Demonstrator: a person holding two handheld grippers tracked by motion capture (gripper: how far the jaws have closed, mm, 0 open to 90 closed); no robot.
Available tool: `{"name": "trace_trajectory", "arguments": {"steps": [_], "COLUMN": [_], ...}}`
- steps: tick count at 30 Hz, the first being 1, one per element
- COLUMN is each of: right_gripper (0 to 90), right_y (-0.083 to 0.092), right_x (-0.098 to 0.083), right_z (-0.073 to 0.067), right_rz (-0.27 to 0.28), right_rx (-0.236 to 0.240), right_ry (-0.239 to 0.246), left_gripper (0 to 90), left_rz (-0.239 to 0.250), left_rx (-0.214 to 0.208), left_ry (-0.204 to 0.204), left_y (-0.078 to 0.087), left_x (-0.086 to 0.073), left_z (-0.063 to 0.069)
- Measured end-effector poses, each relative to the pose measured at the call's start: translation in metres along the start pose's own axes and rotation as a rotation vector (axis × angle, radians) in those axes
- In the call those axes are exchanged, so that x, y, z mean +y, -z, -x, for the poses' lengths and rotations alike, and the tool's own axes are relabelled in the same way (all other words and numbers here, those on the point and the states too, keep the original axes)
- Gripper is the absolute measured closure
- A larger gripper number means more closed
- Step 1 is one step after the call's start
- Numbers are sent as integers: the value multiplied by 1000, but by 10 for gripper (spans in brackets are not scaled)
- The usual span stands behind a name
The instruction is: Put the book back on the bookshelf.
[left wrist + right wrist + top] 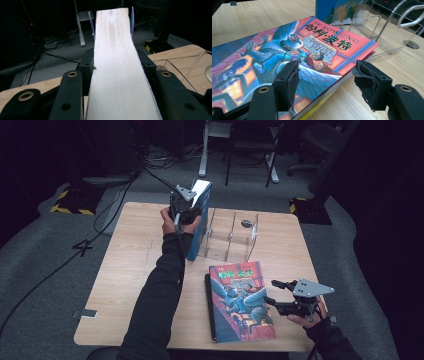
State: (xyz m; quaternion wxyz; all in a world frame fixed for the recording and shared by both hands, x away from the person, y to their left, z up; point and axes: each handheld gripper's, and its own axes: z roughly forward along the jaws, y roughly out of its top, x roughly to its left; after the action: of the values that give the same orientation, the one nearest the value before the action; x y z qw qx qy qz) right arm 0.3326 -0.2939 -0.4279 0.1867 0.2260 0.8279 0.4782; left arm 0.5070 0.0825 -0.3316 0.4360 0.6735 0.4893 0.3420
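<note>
Wooden table (130,285), upright gripped blue book (200,220)

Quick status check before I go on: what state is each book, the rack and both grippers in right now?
Blue book: upright on edge beside the rack, clamped by the left gripper.
Red book: flat on the table, cover up, closed, not gripped.
Clear rack: upright, slots empty.
Left gripper: shut on the blue book's page edge.
Right gripper: open, jaws astride the red book's corner.
</note>
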Motion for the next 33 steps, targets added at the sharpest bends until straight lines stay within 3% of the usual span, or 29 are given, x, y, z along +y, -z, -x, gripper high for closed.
{"name": "trace_trajectory", "arguments": {"steps": [9,15,23,33], "right_gripper": [359,354,320,273], "right_y": [-3,-2,-3,-6], "right_x": [2,0,1,-1], "right_z": [-2,0,-1,-1], "right_rz": [-6,-13,-56,-124], "right_rx": [1,0,8,21], "right_ry": [10,1,-9,-48], "left_gripper": [581,520,419,357], "left_rz": [-3,5,40,67], "left_rx": [17,11,-59,-182], "left_ry": [8,-34,-51,-123], "left_y": [7,9,28,63], "left_x": [-3,-3,-8,-24], "left_z": [1,-2,-13,-26]}}
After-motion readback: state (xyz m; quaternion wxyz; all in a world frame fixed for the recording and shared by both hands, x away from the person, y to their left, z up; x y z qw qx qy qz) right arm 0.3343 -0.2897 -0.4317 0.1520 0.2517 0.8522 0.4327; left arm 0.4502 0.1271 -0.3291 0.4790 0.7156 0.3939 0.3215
